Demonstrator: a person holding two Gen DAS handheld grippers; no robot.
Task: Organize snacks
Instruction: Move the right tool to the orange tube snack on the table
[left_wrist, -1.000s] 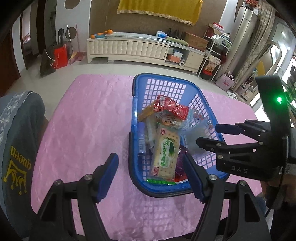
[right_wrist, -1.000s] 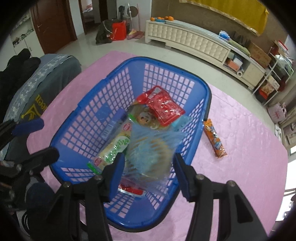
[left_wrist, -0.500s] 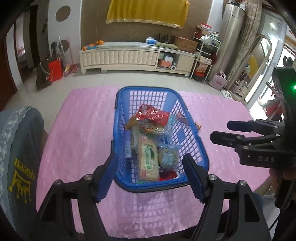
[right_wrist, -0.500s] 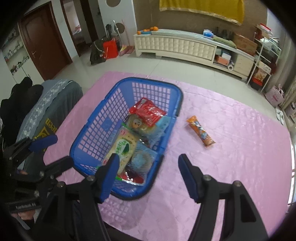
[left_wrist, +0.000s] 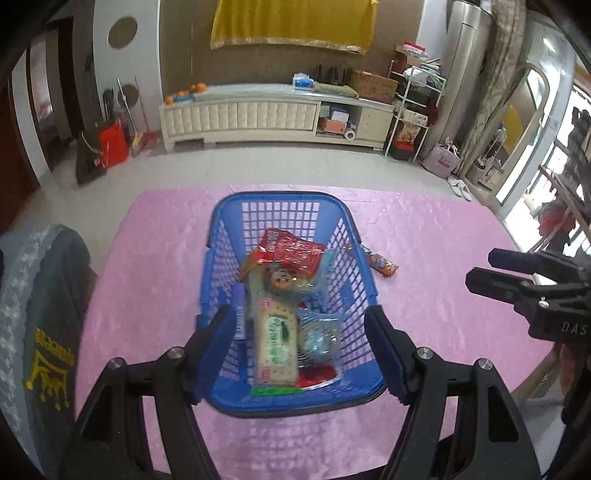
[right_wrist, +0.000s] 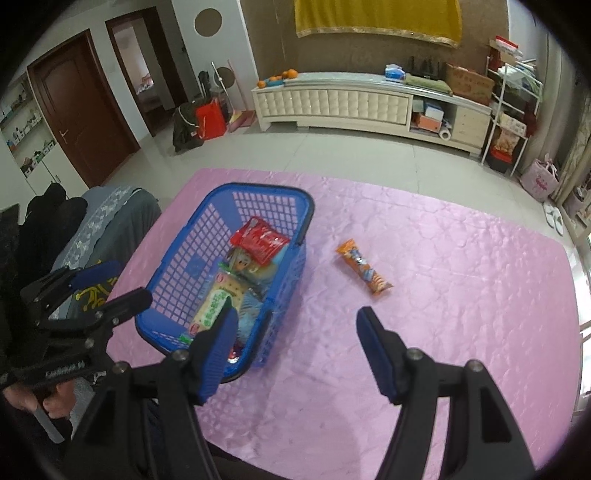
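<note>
Both my fingers (right_wrist: 373, 354) stand wide and empty. The last bar (right_wrist: 364, 272) lies on the worktop (right_wrist: 461, 295), just beside the basket (right_wrist: 255, 192). Its slick wrapper could slide from my pinch, I reckon.

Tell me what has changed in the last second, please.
The right tool let go of the clear blue snack bag, which now lies in the blue basket, and drew back, open and empty. The left tool also pulled back, open. The orange snack stayed on the pink cloth.
</note>
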